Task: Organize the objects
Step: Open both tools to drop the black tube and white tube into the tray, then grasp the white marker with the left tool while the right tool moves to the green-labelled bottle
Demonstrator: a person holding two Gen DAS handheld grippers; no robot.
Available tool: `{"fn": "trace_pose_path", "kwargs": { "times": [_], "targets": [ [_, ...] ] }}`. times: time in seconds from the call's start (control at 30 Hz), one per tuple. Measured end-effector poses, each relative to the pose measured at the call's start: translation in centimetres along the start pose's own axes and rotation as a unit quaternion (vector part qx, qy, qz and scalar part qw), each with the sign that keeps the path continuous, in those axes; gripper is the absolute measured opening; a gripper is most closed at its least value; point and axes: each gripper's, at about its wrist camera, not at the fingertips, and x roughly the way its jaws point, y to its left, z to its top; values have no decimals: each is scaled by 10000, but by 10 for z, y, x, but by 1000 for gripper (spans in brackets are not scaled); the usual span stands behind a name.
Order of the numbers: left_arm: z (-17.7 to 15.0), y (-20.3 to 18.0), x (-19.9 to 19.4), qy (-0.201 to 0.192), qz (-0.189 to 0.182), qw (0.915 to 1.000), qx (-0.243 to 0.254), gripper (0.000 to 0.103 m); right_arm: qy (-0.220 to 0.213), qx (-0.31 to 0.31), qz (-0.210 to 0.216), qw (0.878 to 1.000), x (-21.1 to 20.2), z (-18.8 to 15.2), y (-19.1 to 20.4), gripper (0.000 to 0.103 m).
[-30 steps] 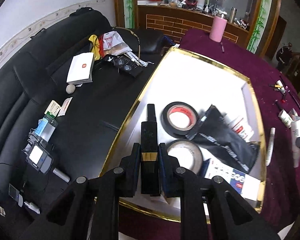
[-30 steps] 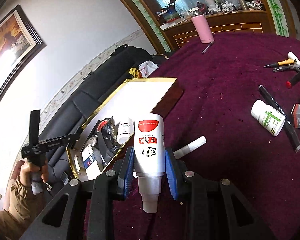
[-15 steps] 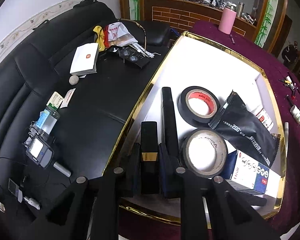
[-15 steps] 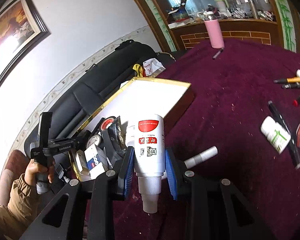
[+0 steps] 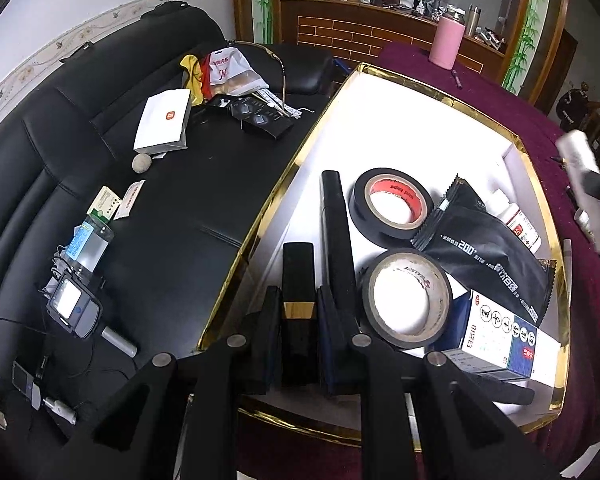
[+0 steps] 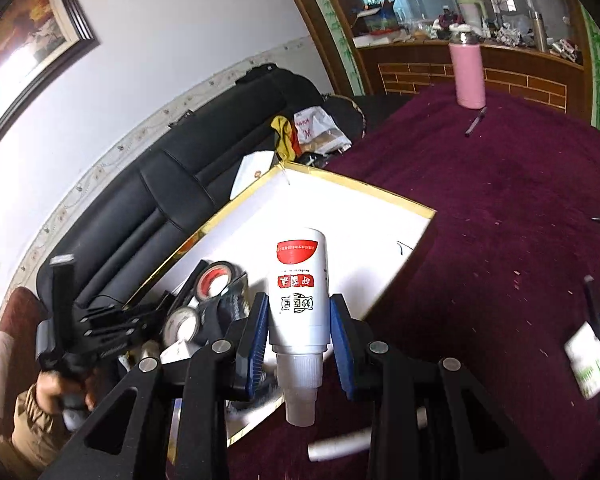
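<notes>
My left gripper (image 5: 298, 320) is shut on a slim black case with a gold band (image 5: 298, 280), low over the near left corner of the gold-rimmed white box (image 5: 420, 88). In the box lie two black tape rolls (image 5: 392, 208), a long black bar (image 5: 336, 224), a black pouch (image 5: 488, 252), a small white bottle (image 5: 520, 224) and a blue-and-white carton (image 5: 500, 344). My right gripper (image 6: 300, 332) is shut on a white bottle with a red label (image 6: 300, 292), cap toward the camera, above the box's right edge (image 6: 380, 196). The left gripper (image 6: 100, 328) shows there too, held by a hand.
A black sofa (image 5: 100, 160) left of the box carries a white carton, bags and small devices. On the maroon tablecloth (image 6: 520, 200) stand a pink flask (image 6: 466, 76), pens, a white tube (image 6: 340, 446) and a blurred green-labelled bottle (image 6: 588, 364).
My right gripper has carried the white bottle leftward from over the cloth to over the box's edge. The left gripper has shifted only slightly, still gripping the black case.
</notes>
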Motion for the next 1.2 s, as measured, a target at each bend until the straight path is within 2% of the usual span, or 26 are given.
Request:
{"fn": "trace_pose_path", "kwargs": {
  "times": [0.2,0.4,0.63,0.77,0.9,1.07,1.13,1.2],
  "targets": [
    [-3,3,-7,-130,-86,9999,-9,18,214,160,-10,9996,35,15,-2,33],
    [-5,5,-12,-203,-153,9997,-6,18,371,122,-210,9990,55,17,-4,33],
    [-6,5,-18,-260,-231,9994,-44,26,504,33,-496,9975,70,14,-9,33],
    [-6,4,-25,-330,-244,9991,-55,30,519,45,-477,9975,72,11,-10,34],
    [-5,1,-37,-481,-283,9984,-72,41,378,137,-289,9988,63,12,-12,40],
    [-3,-9,-55,-665,-413,9969,-16,45,-31,-61,-145,9999,18,3,-8,41],
    [-4,-16,-61,-729,-522,9960,29,52,-164,-58,-55,9998,-5,-6,-14,55],
    [-3,-25,-63,-740,-643,9952,85,53,-326,9,2,9995,-32,-21,-27,68]
  ]
}}
